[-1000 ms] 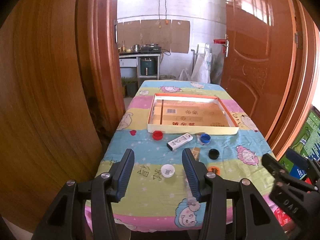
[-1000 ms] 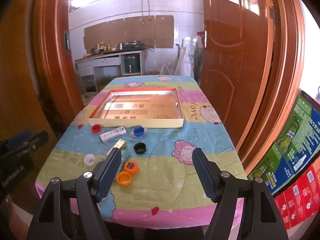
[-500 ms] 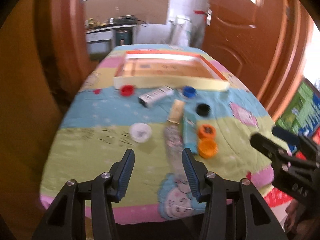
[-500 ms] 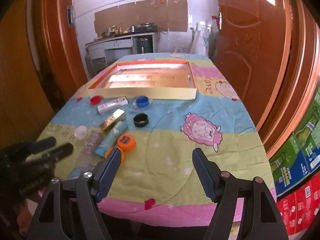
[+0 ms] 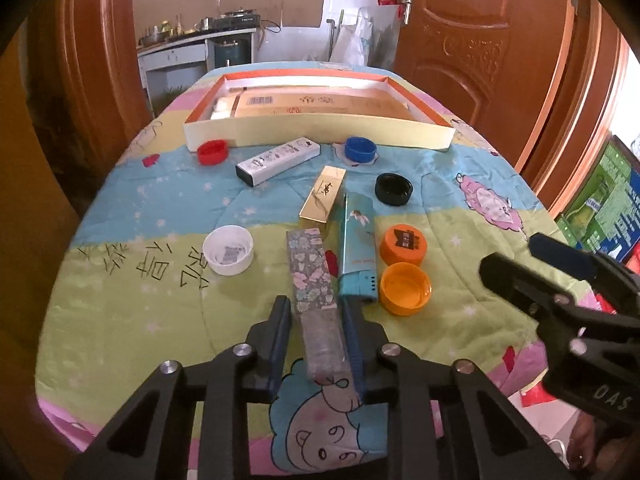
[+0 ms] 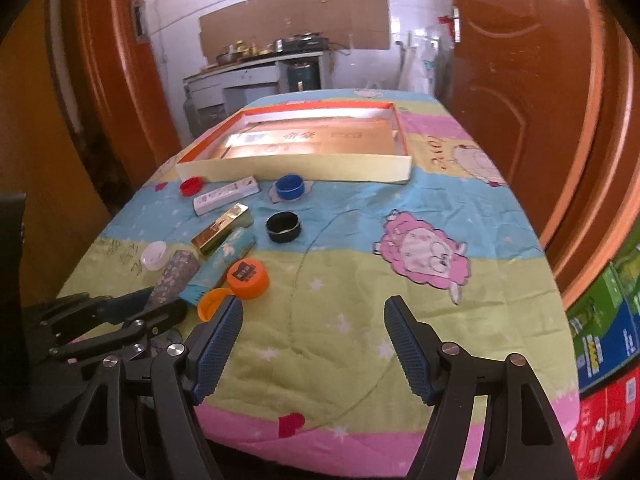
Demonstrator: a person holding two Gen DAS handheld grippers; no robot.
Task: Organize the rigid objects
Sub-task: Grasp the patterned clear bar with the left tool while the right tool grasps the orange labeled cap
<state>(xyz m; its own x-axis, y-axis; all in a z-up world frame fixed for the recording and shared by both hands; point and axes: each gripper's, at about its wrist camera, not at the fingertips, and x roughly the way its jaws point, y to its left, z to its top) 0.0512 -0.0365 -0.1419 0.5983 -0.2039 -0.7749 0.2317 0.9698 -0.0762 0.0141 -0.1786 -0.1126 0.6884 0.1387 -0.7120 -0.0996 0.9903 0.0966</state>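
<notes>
Floral-print box (image 5: pixel 311 276), long and slim with a clear near end, sits between the left gripper (image 5: pixel 316 344) jaws, which are closing on that end; pads look at or nearly at its sides, contact not confirmed. Right gripper (image 6: pixel 312 344) jaws wide, nothing between them, over bare quilt near the worktop (image 6: pixel 360 340) front edge.

Step, as I read it: first pick, box bound for the open tray (image 5: pixel 320 130) at the far end. Next: finish the squeeze, lift clear of the teal box (image 5: pixel 357 248) just beside it and the orange caps (image 5: pixel 405 288), carry past the gold box (image 5: pixel 323 198).

Hard to see: whether floral and teal boxes touch; tray's far-left contents; left gripper partly blocks the floral box in the right view.
</notes>
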